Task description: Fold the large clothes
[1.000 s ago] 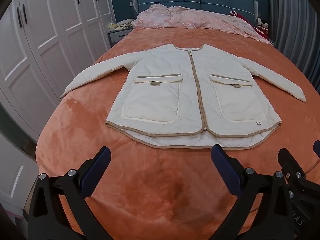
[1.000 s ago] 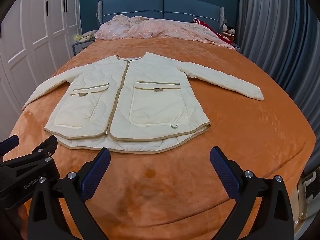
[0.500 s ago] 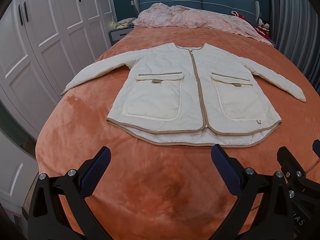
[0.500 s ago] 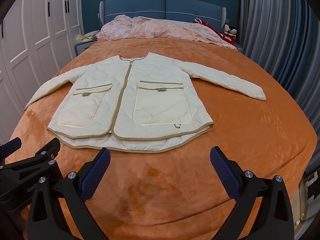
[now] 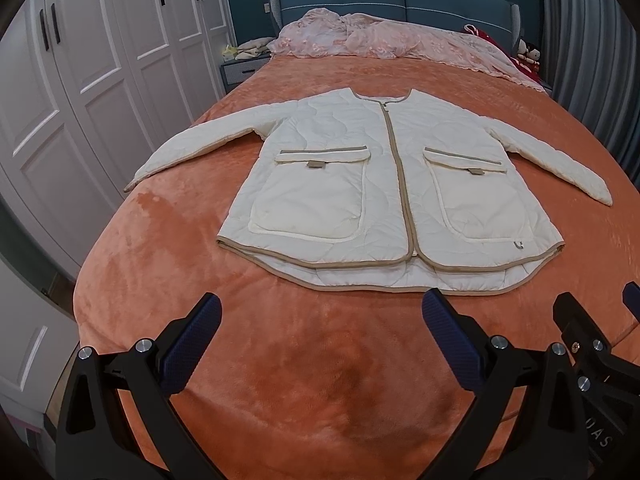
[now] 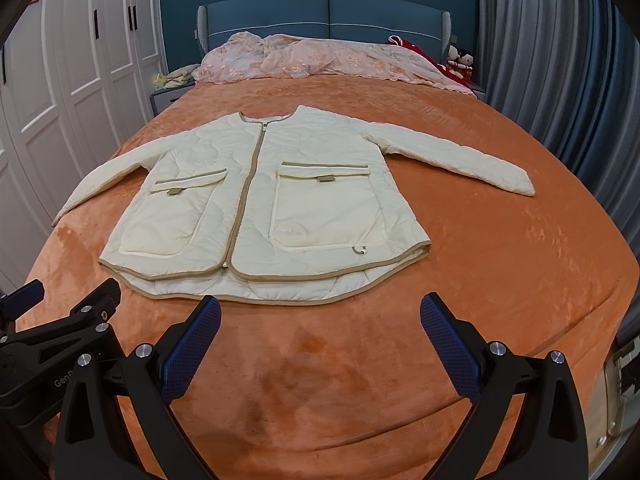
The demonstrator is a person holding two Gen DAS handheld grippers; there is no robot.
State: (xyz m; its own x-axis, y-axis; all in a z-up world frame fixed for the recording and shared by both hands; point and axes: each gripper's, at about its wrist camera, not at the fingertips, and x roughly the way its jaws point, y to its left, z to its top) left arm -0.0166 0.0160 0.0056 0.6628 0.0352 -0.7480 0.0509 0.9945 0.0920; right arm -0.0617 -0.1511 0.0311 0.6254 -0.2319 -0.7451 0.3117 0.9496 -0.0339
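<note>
A cream quilted jacket (image 5: 384, 200) with tan trim lies flat and zipped on the orange bedspread (image 5: 304, 360), front up, both sleeves spread out to the sides. It also shows in the right wrist view (image 6: 260, 208). My left gripper (image 5: 320, 320) is open and empty, hovering above the bedspread just short of the jacket's hem. My right gripper (image 6: 320, 320) is open and empty, also just short of the hem. Each gripper shows at the edge of the other's view.
A pink crumpled blanket (image 5: 384, 40) lies at the head of the bed by the blue headboard (image 6: 328, 12). White wardrobe doors (image 5: 88, 60) stand on the left, grey curtains (image 6: 560, 60) on the right. A nightstand (image 5: 240, 70) stands at the bed's far left corner.
Both grippers have moved slightly forward toward the jacket's hem. The jacket has not moved and both grippers stay open.
</note>
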